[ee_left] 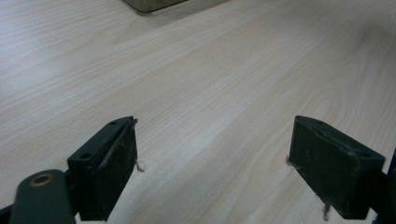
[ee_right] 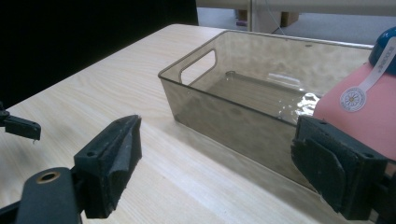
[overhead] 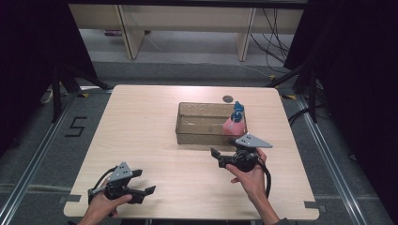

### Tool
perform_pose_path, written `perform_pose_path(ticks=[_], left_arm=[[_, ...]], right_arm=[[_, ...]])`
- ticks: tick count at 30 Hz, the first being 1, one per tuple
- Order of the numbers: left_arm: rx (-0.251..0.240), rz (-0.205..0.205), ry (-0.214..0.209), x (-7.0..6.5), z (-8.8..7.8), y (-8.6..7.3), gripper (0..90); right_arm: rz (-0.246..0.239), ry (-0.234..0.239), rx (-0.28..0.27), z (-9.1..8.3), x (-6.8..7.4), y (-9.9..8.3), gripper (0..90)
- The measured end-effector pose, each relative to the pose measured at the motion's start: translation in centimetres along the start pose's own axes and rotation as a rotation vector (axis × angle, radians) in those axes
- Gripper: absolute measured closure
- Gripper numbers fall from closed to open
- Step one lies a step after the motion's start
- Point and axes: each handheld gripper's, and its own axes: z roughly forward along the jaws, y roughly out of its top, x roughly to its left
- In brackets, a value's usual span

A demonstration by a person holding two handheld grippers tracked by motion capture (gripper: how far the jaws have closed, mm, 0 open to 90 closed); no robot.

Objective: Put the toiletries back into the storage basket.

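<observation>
The right gripper (overhead: 224, 151) hovered just in front of the bin (overhead: 187, 123), its black jaws spread wide and holding nothing at all. That bin was a smoky, see-through plastic tub, rectangular with rounded corners and a cut-out handle slot in its short wall, and it sat on the far middle of the table (overhead: 150, 122), a pale wood-grain top with a smooth, matte finish. Tucked in the bin's right end stood the bottle (overhead: 233, 123), soft pink in the body with a glossy blue top, upright against the wall; in the right gripper view it loomed just behind the right-hand jaw, a small round white sticker and a white strip on its shoulder. Over on the near left, the left gripper (overhead: 144, 182) sat low near the table's front edge, well apart from the bin, jaws likewise gaping with bare wood between them. Its rubbery pads (ee_left: 122, 156) looked worn, with frayed bits at the edges. A small dark round disc (overhead: 228, 98) lay on the table just beyond the bin.
</observation>
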Motion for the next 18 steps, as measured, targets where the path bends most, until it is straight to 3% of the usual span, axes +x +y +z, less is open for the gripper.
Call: perform_pose_path(ticks=[1, 2, 4, 7, 10, 11, 12, 13, 15, 16, 17, 18], left_arm=[[-0.008, 0.002, -0.001, 0.01, 0.06, -0.07, 14.7], [-0.001, -0.002, 0.0, -0.02, 0.02, -0.03, 14.7], [-0.004, 0.0, 0.0, 0.12, 0.03, -0.09, 14.7], [-0.006, -0.006, 0.002, 0.12, -0.03, -0.06, 14.7], [-0.005, -0.003, 0.001, 0.08, -0.04, -0.04, 14.7], [-0.002, -0.005, 0.002, 0.05, -0.01, -0.05, 14.7], [-0.001, -0.004, 0.001, 0.04, -0.01, -0.06, 14.7], [-0.006, -0.002, 0.002, 0.03, 0.02, -0.09, 14.7], [0.0, -0.002, 0.002, 0.04, -0.03, -0.06, 14.7], [-0.001, -0.002, 0.003, 0.03, -0.04, -0.06, 14.7], [0.0, -0.001, 0.001, 0.04, -0.04, -0.06, 14.7], [-0.002, -0.002, 0.003, 0.04, -0.04, -0.07, 14.7]], right_arm=[[-0.021, 0.008, -0.005, 0.04, -0.12, -0.04, 16.6], [-0.004, 0.01, -0.007, -0.03, 0.02, -0.12, 16.6], [-0.039, 0.006, -0.014, 0.0, -0.09, -0.18, 16.5], [-0.003, 0.026, 0.002, -0.09, 0.21, -0.29, 16.6], [-0.04, 0.013, -0.004, -0.11, 0.16, -0.34, 16.5], [-0.018, 0.018, -0.003, -0.09, 0.34, -0.39, 16.5], [-0.039, 0.022, -0.001, -0.05, 0.28, -0.38, 16.5], [-0.013, 0.022, 0.013, -0.2, 0.49, -0.4, 16.5], [-0.038, 0.024, -0.012, -0.18, 0.45, -0.45, 16.5], [-0.024, 0.031, 0.0, -0.26, 0.56, -0.47, 16.5], [-0.052, 0.009, -0.011, -0.32, 0.45, -0.46, 16.5], [-0.001, 0.027, 0.007, -0.46, 0.77, -0.54, 16.5]])
